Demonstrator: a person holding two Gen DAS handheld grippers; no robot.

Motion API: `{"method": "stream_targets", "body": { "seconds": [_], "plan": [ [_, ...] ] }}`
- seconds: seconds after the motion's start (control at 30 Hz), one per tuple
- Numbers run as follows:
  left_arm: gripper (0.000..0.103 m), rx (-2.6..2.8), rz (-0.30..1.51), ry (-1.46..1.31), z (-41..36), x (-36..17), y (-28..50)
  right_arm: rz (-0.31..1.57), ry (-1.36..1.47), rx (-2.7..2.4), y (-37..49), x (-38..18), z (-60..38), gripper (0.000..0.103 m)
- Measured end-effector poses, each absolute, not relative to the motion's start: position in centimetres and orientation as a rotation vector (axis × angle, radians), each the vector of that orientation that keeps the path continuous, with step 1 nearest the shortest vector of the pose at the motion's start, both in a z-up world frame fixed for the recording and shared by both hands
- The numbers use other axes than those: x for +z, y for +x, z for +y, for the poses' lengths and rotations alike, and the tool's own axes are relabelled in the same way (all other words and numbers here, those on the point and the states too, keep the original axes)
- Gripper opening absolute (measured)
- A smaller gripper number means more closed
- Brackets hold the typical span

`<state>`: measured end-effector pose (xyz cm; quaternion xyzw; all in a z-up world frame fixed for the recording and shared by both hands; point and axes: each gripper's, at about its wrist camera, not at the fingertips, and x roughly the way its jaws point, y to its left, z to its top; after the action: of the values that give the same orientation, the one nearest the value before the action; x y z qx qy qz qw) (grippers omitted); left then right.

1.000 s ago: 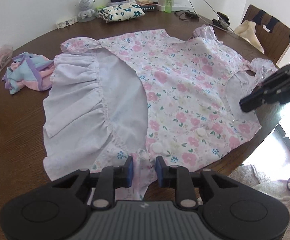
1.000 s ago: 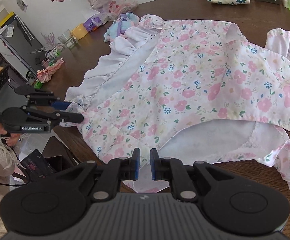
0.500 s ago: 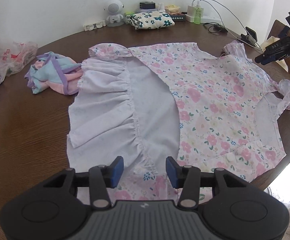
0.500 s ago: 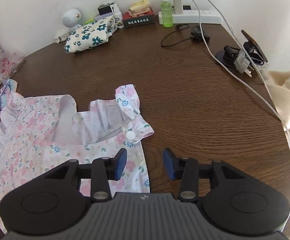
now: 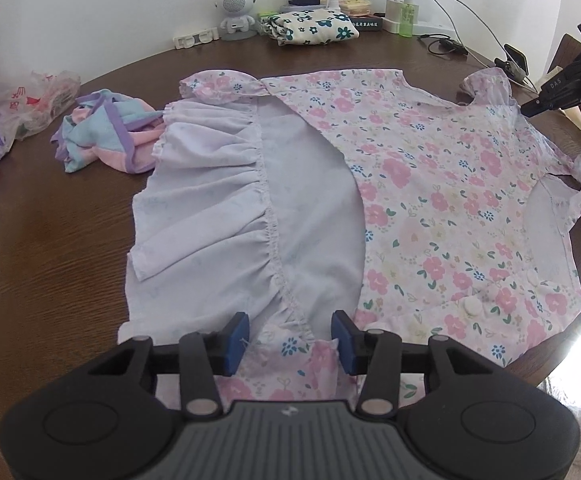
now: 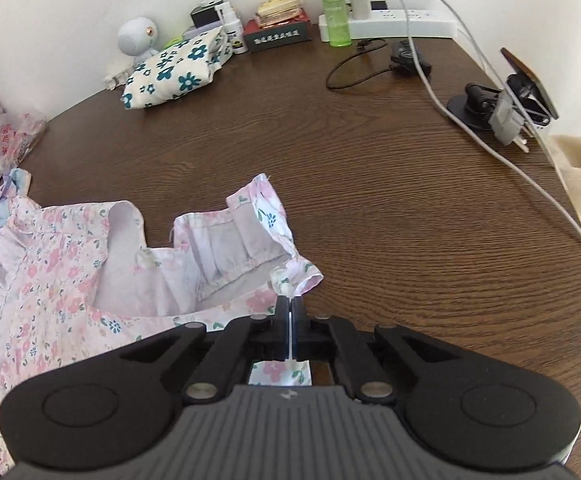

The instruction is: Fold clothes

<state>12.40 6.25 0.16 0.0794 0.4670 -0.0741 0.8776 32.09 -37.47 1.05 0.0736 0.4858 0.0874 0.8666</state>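
A pink floral dress (image 5: 430, 184) lies spread on the brown table (image 5: 50, 248), its pale lining and ruffle turned up at the left. My left gripper (image 5: 288, 340) is open, its blue pads on either side of the dress's near hem. In the right wrist view my right gripper (image 6: 290, 312) is shut on the dress's sleeve edge (image 6: 290, 276), with fabric pinched between the jaws. The dress (image 6: 50, 280) spreads away to the left. The right gripper also shows in the left wrist view (image 5: 562, 84) at the far right.
A crumpled pastel garment (image 5: 102, 132) lies left of the dress. A folded flowered cloth (image 5: 310, 28), a white robot figure (image 5: 236, 12), a green bottle (image 6: 336, 16), a power strip (image 6: 402, 26), cables and a phone stand (image 6: 502, 104) line the back. Plastic bags (image 5: 18, 104) sit far left.
My right gripper has closed on the sleeve edge; half a second ago it was open above it. My left gripper has opened wider over the hem, which it pinched a second ago.
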Motion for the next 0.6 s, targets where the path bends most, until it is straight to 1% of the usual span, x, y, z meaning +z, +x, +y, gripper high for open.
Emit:
{"method": "stream_targets", "body": {
  "seconds": [0.17,0.3,0.33,0.37,0.4,0.43,0.47,0.6],
  "plan": [
    [0.045,-0.131,0.958,0.155,6.3,0.0,12.0,1.023,0.093,0.098,31.2,0.7,-37.8,0.000],
    [0.045,-0.117,0.944,0.150,6.3,-0.1,11.9,1.023,0.124,0.089,30.4,0.7,-38.0,0.001],
    [0.045,-0.113,0.941,0.149,6.4,-0.1,11.8,1.021,0.157,0.098,30.2,0.8,-38.2,0.006],
    [0.045,-0.110,0.938,0.147,6.4,-0.1,11.8,1.019,0.211,0.118,29.8,1.1,-38.7,0.014],
    [0.045,-0.113,0.936,0.142,6.3,-0.1,11.7,1.012,0.247,0.138,29.3,1.4,-39.0,0.028],
    [0.045,-0.116,0.935,0.137,6.3,-0.1,11.6,1.003,0.246,0.149,28.7,1.9,-39.0,0.033],
    [0.045,-0.117,0.933,0.135,6.3,-0.1,11.6,0.997,0.239,0.158,28.0,2.2,-39.0,0.035],
    [0.045,-0.129,0.927,0.126,6.3,-0.2,11.5,1.039,0.175,0.172,25.1,2.1,-38.8,0.035]
  ]
}}
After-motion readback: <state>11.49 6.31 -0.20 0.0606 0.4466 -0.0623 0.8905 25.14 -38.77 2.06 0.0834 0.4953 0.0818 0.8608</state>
